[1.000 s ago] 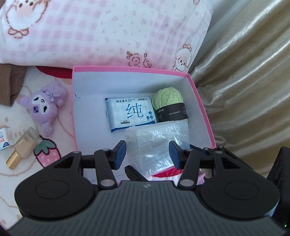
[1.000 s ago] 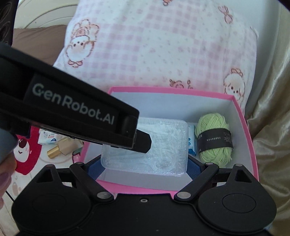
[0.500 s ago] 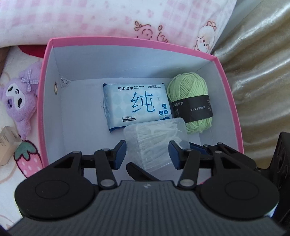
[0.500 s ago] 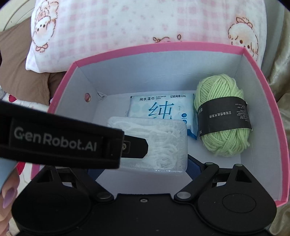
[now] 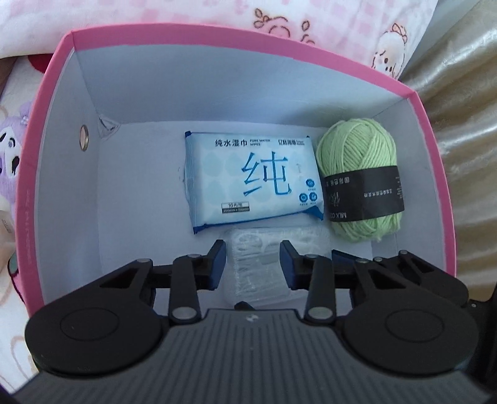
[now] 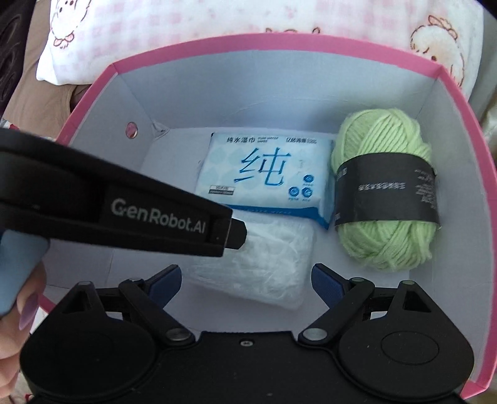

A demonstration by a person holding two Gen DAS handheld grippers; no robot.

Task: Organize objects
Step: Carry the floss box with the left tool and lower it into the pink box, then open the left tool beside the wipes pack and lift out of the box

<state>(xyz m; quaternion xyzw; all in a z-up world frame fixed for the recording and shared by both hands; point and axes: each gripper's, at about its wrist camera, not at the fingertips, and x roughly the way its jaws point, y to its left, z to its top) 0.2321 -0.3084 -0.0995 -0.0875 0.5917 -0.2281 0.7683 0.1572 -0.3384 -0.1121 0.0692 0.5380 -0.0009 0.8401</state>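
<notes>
A pink box (image 5: 431,133) (image 6: 466,102) holds a blue wipes pack (image 5: 248,180) (image 6: 264,174) and a green yarn ball (image 5: 360,180) (image 6: 385,199). A clear plastic box of white floss picks (image 5: 264,258) (image 6: 267,254) lies on the box floor in front of the wipes. My right gripper (image 6: 245,279) is open with its blue pads either side of the clear box, apart from it. My left gripper (image 5: 252,264) is open, low inside the pink box, its pads beside the clear box's near end. The left gripper body (image 6: 124,214) crosses the right wrist view.
A pink checked pillow (image 5: 310,28) (image 6: 217,21) lies behind the box. A purple plush toy (image 5: 9,161) sits left of the box. Gold fabric (image 5: 466,93) is on the right. The left half of the box floor (image 5: 139,202) holds nothing.
Both grippers went down into the pink box with the clear floss box. The right gripper's pads now stand apart from it, and it rests on the box floor.
</notes>
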